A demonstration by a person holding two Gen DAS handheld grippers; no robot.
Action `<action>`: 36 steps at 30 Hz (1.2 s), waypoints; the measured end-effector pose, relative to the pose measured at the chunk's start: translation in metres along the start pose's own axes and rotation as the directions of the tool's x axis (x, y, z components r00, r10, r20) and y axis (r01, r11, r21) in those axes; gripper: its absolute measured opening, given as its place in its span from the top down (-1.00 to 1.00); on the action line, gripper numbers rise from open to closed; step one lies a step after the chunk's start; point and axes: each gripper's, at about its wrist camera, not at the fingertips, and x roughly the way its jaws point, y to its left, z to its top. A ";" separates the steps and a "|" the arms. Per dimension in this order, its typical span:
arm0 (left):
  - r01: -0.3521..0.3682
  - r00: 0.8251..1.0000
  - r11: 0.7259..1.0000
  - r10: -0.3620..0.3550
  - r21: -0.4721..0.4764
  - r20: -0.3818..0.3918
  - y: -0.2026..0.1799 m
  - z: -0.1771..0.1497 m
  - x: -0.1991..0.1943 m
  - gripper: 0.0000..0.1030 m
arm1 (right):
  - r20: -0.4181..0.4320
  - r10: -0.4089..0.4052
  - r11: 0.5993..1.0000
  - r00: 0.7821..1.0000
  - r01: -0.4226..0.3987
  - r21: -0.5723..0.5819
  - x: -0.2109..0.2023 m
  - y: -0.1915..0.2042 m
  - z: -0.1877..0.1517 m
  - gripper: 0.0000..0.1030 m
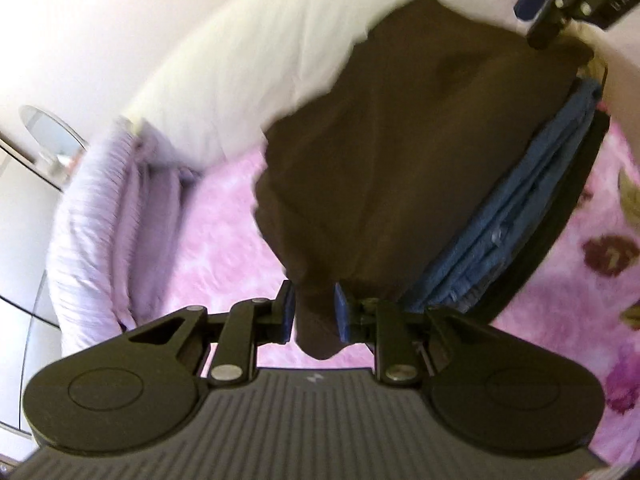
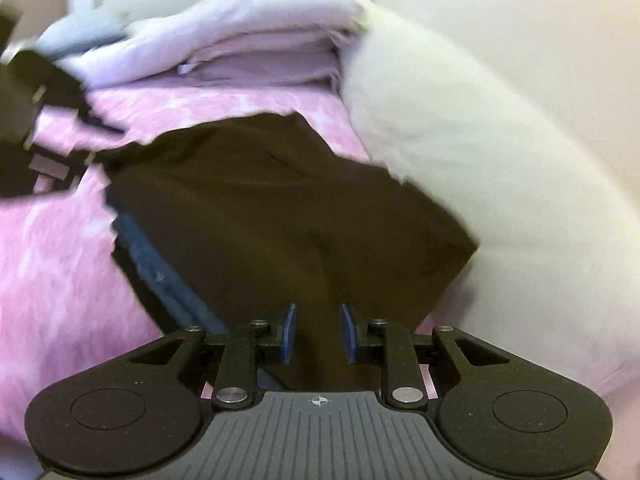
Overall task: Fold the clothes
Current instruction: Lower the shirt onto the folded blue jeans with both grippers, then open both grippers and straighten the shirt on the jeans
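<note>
A dark brown garment (image 1: 400, 152) is stretched over a pile of folded clothes on a pink bed. My left gripper (image 1: 315, 308) is shut on one bunched corner of it, with cloth hanging below the blue pads. My right gripper (image 2: 318, 330) is shut on the other end of the same garment (image 2: 280, 208). In the left wrist view the right gripper (image 1: 560, 8) shows at the top right, at the garment's far edge. In the right wrist view the left gripper (image 2: 48, 128) shows blurred at the left. A folded blue garment (image 1: 520, 216) lies under the brown one; it also shows in the right wrist view (image 2: 160, 272).
A pink fleece blanket with flowers (image 1: 216, 240) covers the bed. A white pillow (image 1: 256, 80) lies along the wall. Folded lilac bedding (image 1: 104, 232) is stacked at the bed's end. A black garment (image 1: 556, 232) lies under the blue one.
</note>
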 end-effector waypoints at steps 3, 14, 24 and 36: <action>0.014 1.000 0.998 -0.014 0.055 -0.013 -0.012 0.003 0.000 0.74 | -0.069 0.052 0.998 0.996 -0.050 0.038 0.025 -0.009 -0.002 0.54; -0.024 0.997 1.000 0.024 -0.003 0.067 -0.018 0.075 0.070 0.73 | 0.069 -0.036 0.999 0.997 0.035 0.012 0.053 -0.060 0.062 0.54; 0.066 0.998 0.995 -0.064 -0.078 0.025 -0.016 0.123 0.133 0.73 | -0.070 0.062 0.971 0.996 -0.044 0.233 0.134 -0.124 0.061 0.54; 0.103 0.993 0.985 -0.110 -0.135 -0.046 0.002 0.124 0.167 0.72 | -0.112 0.028 0.950 0.993 0.009 0.311 0.119 -0.145 0.039 0.54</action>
